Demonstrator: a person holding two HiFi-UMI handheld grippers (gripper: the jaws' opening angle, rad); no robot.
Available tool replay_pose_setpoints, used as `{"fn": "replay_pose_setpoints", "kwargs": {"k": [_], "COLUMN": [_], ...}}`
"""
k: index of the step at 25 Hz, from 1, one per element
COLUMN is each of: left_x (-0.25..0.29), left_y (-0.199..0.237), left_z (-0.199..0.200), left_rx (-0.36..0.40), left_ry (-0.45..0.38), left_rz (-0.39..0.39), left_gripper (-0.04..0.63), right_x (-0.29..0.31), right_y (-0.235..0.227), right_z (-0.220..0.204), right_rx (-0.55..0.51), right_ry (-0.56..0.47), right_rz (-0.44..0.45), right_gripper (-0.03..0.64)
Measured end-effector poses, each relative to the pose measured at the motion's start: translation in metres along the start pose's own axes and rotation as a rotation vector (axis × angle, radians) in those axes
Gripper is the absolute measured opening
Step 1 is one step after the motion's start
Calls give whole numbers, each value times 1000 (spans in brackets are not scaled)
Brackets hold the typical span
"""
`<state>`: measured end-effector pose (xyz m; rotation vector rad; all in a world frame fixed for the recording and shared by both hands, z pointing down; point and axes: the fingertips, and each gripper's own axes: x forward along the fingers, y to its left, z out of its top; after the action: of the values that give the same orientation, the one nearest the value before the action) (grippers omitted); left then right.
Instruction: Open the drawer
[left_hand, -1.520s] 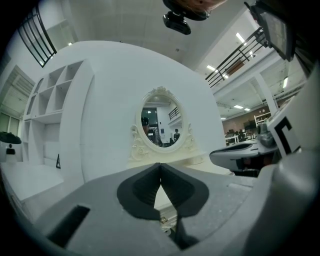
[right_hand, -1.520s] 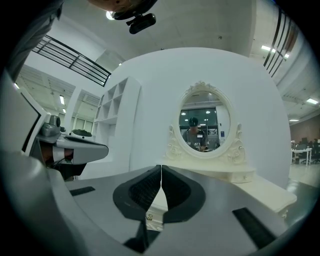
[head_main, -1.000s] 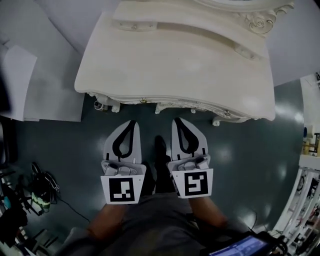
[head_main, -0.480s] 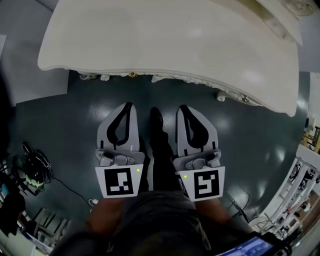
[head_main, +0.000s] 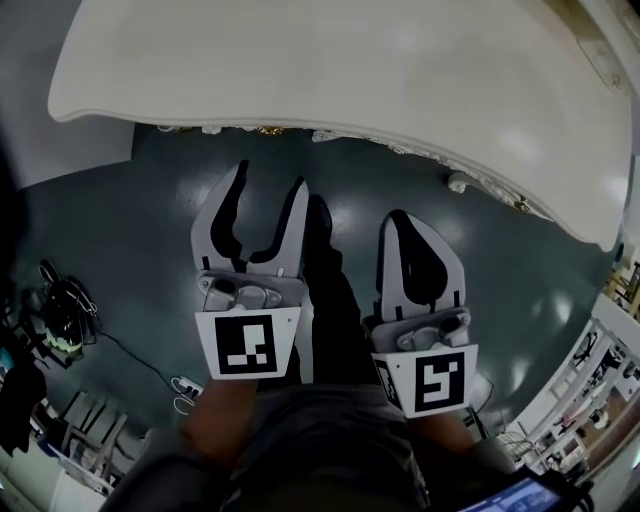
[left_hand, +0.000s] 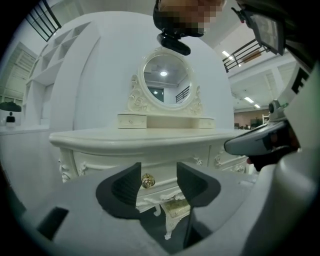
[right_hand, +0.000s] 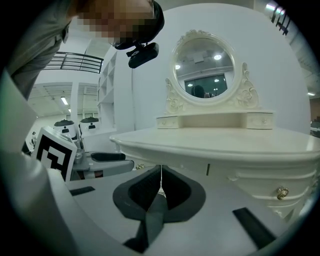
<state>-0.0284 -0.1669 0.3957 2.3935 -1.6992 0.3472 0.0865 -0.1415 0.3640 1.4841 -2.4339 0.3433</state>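
Observation:
A cream dressing table (head_main: 330, 70) stands in front of me, with carved trim along its front edge. In the left gripper view its drawer front (left_hand: 161, 183) carries a small brass knob (left_hand: 147, 180), seen some way off through the gap between the jaws. My left gripper (head_main: 268, 180) (left_hand: 158, 170) is below the tabletop's front edge; its jaws are opening and hold nothing. My right gripper (head_main: 402, 220) (right_hand: 161, 169) hangs beside it, shut and empty. Another brass knob (right_hand: 283, 192) shows on a side drawer in the right gripper view.
An oval mirror (left_hand: 167, 80) with small drawers beside it stands on the tabletop. The floor (head_main: 130, 230) is dark green. Cables and gear (head_main: 55, 320) lie at the left, white shelving (head_main: 600, 380) at the right. A person's leg and shoe (head_main: 322, 270) are between the grippers.
The left gripper's jaws have gone from shut to open. Both grippers have sunk below the tabletop. The right gripper has stayed shut.

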Motion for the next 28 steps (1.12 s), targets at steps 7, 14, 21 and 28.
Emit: {"fn": "replay_pose_setpoints", "kwargs": {"k": [7, 14, 21, 28], "left_x": [20, 31, 49, 58], "left_y": [10, 9, 17, 19], "left_z": [-14, -16, -22, -26], "left_rx": [-28, -33, -51, -50], "left_ry": [-15, -24, -49, -58], "left_rz": [53, 65, 91, 134], "left_gripper": [246, 252, 256, 255], "right_x": [4, 2, 4, -3], "right_y": [-14, -23, -31, -42], "right_z": [-6, -9, -17, -25], "right_rx": [-21, -28, -36, -32], "right_ry": [22, 35, 56, 71], "right_rz": [-6, -10, -21, -32], "right_gripper": [15, 15, 15, 15]}}
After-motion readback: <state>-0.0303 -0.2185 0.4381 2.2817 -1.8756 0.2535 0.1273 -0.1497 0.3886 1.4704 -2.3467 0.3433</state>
